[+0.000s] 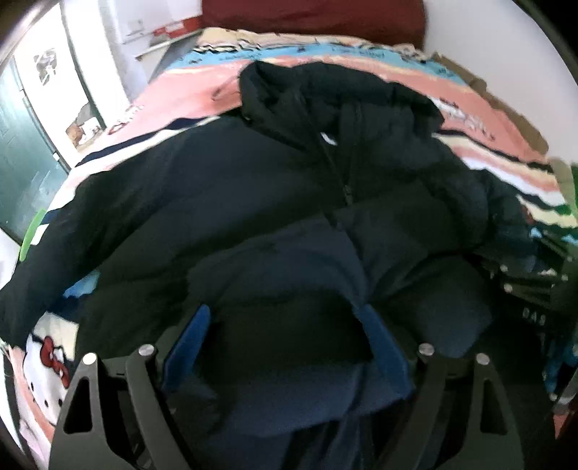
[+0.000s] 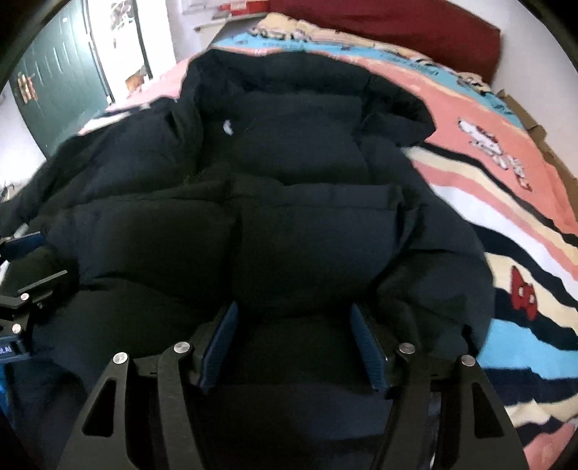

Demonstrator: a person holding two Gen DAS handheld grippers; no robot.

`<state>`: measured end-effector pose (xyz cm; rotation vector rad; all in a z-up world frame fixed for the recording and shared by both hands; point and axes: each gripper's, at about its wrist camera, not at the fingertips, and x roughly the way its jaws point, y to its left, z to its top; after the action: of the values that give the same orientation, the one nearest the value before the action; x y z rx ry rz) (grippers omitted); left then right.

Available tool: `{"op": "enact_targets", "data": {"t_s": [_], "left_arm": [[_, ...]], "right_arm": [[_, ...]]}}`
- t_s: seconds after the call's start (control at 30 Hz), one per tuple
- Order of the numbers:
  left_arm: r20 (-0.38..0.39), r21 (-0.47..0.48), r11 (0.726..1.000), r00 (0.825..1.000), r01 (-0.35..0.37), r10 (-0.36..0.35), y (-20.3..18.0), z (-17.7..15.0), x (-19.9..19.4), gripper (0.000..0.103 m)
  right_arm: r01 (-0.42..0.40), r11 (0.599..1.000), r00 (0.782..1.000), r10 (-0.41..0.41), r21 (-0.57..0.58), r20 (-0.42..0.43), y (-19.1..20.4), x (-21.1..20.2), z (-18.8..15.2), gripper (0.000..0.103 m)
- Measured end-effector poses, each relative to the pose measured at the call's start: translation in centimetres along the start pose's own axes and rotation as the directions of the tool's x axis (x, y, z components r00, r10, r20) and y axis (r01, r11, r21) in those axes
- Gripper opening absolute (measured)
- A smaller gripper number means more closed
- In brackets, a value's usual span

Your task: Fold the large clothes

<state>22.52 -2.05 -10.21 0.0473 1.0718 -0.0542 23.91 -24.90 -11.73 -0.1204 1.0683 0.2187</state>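
Lengthwise, the dark jacket (image 2: pixel 289 202) runs from both wide-spread grippers, left gripper (image 1: pixel 285 340) and right gripper (image 2: pixel 292 343), straddling its near hem, toward the far hood.

The puffer jacket (image 2: pixel 289 231) is very dark navy, perhaps black in this light. Under it the blanket (image 2: pixel 505 202) runs in pink, sky-blue, cream and dark stripes with red-bowed cartoon cats. The pillow (image 2: pixel 415 29) is maroon, the door (image 2: pixel 61 83) dark green.

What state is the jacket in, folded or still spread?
Partly folded. The jacket's bottom section is doubled up over its body, while the hood and one sleeve still lie spread out on the blanket.
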Motion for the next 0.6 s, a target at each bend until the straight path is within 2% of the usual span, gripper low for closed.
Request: {"op": "enact_targets", "data": {"t_s": [0.1,0.13,0.23,0.33,0.47,0.5,0.6], "left_arm": [[-0.065,0.016,1.0,0.998,0.02,-0.019,0.0,-0.4,0.8,0.086],[-0.063,0.022,1.0,0.998,0.018,-0.016,0.0,-0.6,0.7,0.086],[-0.013,-0.012,0.999,0.999,0.035,-0.035,1.1,-1.2,-1.4,0.086],[0.056,-0.065,0.996,0.997,0.064,-0.06,3.5,-1.8,-4.6,0.086],[0.14,-0.158,0.98,0.985,0.121,-0.099,8.5,-3.1,-8.1,0.086],[0.155,-0.187,0.973,0.982,0.137,-0.109,10.1,-3.5,-8.8,0.086],[0.176,-0.262,0.947,0.974,0.187,-0.143,14.8,-4.9,-9.5,0.086]], "right_arm": [[0.008,1.0,0.999,-0.008,0.01,-0.034,0.9,0.2,-0.9,0.064],[0.024,1.0,0.999,-0.023,0.011,-0.044,0.9,0.3,-1.1,0.064],[0.019,0.998,0.999,-0.017,0.062,-0.043,0.9,-0.8,-1.0,0.064],[0.023,0.998,1.0,-0.024,0.05,0.01,1.5,-3.8,-1.0,0.064],[0.02,0.998,0.997,-0.024,0.062,0.073,1.8,-7.1,-1.1,0.065],[0.009,0.996,0.993,-0.018,0.084,0.113,1.8,-9.1,-1.4,0.066],[0.0,0.995,0.988,-0.015,0.099,0.154,2.2,-11.3,-2.1,0.067]]}}
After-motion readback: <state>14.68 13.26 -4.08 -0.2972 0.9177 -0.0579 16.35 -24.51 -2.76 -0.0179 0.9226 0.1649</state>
